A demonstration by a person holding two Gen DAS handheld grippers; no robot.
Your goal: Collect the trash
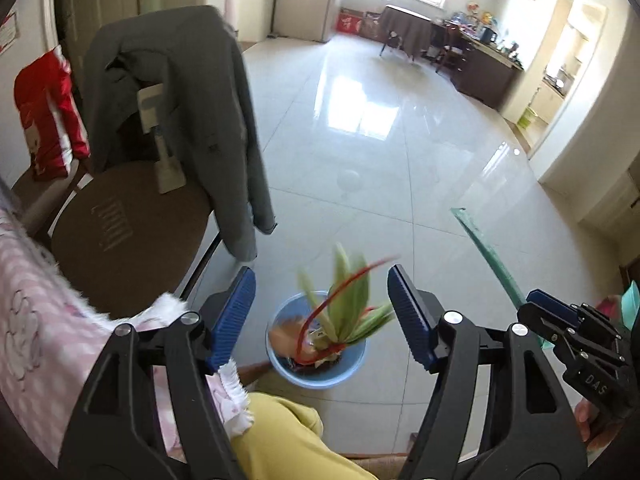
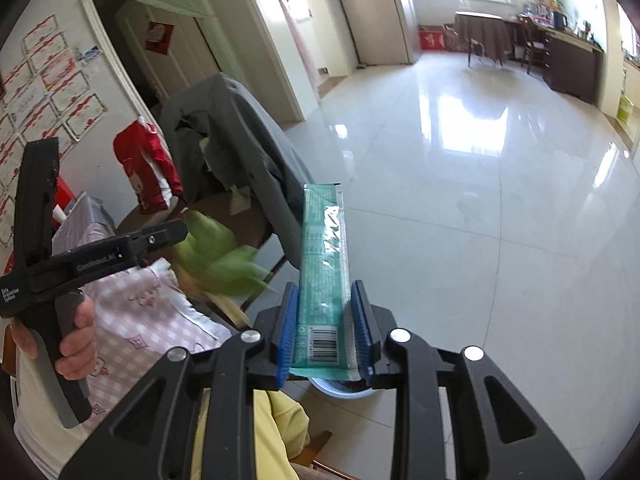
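My left gripper is open and empty above a blue trash bin on the floor. A green and red wrapper, blurred, is in the air just over the bin, between the fingers. My right gripper is shut on a long teal wrapper with a barcode at its near end. The teal wrapper also shows edge-on in the left wrist view, with the right gripper to the right. A bit of the bin shows under the right gripper.
A round brown chair with a grey jacket over its back stands left of the bin. A pink checked cloth lies at the near left. A yellow trouser leg is below. Shiny tiled floor stretches ahead.
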